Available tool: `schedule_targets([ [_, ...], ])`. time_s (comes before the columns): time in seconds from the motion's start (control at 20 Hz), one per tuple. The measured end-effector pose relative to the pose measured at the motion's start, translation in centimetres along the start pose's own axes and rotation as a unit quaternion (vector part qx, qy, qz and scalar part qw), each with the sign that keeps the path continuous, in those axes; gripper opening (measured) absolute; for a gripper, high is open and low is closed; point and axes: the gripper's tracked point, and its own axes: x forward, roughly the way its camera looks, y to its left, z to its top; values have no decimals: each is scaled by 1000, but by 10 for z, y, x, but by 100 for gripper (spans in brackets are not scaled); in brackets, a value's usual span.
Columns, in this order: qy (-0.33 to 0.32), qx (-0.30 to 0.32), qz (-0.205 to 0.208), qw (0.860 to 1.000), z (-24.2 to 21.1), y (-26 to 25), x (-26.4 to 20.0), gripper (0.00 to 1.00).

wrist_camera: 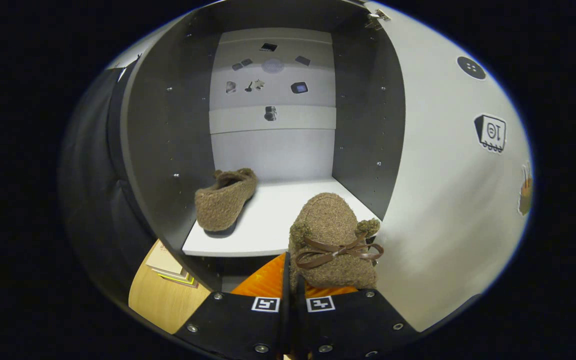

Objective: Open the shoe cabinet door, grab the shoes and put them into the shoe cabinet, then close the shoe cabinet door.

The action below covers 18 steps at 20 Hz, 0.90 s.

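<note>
— Gripper view first: what are the fingers doing?
— The gripper (292, 280) has its fingers pressed together, pinching the rim of a fuzzy brown shoe (332, 240) with a ribbon bow.
— Where is that shoe?
— At the front edge of the white shelf (273, 220) inside the shoe cabinet (168, 150).
— And farther in?
— The second shoe (225, 200) lies on the shelf's left side, beyond the fingers. The cabinet door (448, 200) stands open, right.
</note>
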Motion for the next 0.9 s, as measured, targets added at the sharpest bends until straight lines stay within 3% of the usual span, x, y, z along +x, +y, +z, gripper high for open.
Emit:
schedule_targets([
  [0.6, -9, -5, 50, 999, 60, 27, 104, 5],
  [0.9, -2, -16, 54, 998, 73, 38, 155, 5],
])
